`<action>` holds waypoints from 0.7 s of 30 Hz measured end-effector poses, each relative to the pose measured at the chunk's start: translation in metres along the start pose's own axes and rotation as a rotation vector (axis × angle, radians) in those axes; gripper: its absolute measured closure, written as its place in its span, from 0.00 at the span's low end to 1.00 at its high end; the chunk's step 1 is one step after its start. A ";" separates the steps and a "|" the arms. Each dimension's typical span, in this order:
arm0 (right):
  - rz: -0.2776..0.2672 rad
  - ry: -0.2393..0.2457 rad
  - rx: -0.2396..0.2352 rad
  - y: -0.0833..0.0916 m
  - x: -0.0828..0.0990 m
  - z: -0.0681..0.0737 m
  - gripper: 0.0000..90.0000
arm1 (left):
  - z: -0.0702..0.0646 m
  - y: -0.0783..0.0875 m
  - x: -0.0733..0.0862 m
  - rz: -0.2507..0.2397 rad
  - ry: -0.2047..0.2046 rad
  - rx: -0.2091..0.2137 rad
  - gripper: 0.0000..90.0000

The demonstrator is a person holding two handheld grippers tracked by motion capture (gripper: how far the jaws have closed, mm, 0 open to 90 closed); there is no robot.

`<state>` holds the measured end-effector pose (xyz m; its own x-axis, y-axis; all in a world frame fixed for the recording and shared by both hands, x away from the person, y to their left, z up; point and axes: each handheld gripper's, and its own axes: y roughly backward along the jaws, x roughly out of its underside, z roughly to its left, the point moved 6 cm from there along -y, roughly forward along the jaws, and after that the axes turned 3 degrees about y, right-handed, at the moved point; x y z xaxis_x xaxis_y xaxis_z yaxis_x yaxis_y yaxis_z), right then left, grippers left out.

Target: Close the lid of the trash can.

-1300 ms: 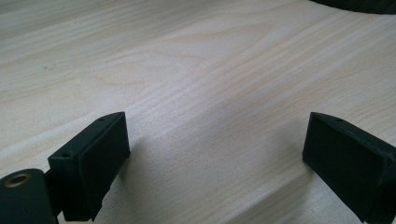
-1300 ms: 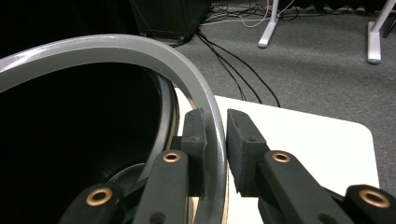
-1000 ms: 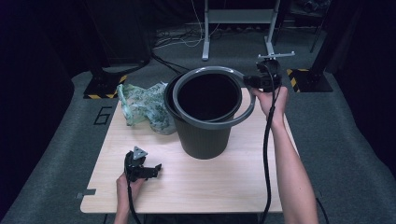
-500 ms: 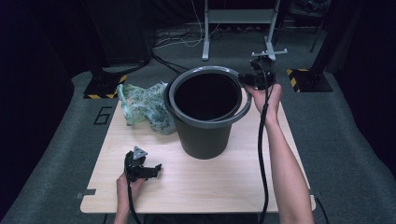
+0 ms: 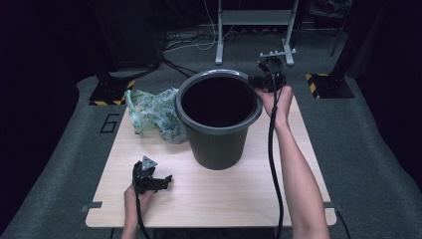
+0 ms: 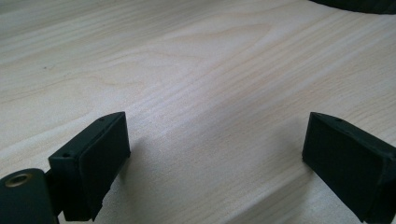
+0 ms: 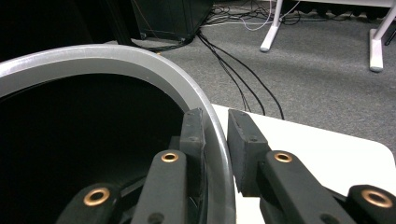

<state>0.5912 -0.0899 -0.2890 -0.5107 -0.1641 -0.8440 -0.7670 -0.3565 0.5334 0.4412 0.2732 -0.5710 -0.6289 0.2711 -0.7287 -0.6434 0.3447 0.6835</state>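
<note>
A dark grey bucket stands upright in the middle of the wooden table. A lighter grey ring lies around its mouth. My right gripper is shut on the ring's far right side. In the right gripper view the ring runs between the two jaws of my right gripper, one inside the bucket and one outside. My left gripper rests near the table's front left, open, with bare wood between the jaws of my left gripper.
A crumpled green patterned bag lies on the table just left of the bucket. Beyond the table are a white stand's feet, floor cables and black-and-yellow marked bases.
The ring, tilted and pushed off to the right a second ago, has moved left and now sits level over the bucket's mouth, with my right gripper. The left gripper has stayed put.
</note>
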 end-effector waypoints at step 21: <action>0.003 0.040 0.034 -0.011 -0.010 0.012 0.84 | 0.000 0.000 0.000 -0.001 -0.002 -0.001 0.08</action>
<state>0.6004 -0.0731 -0.2861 -0.4979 -0.2020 -0.8434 -0.7786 -0.3241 0.5373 0.4413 0.2732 -0.5709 -0.6270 0.2727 -0.7297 -0.6445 0.3445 0.6826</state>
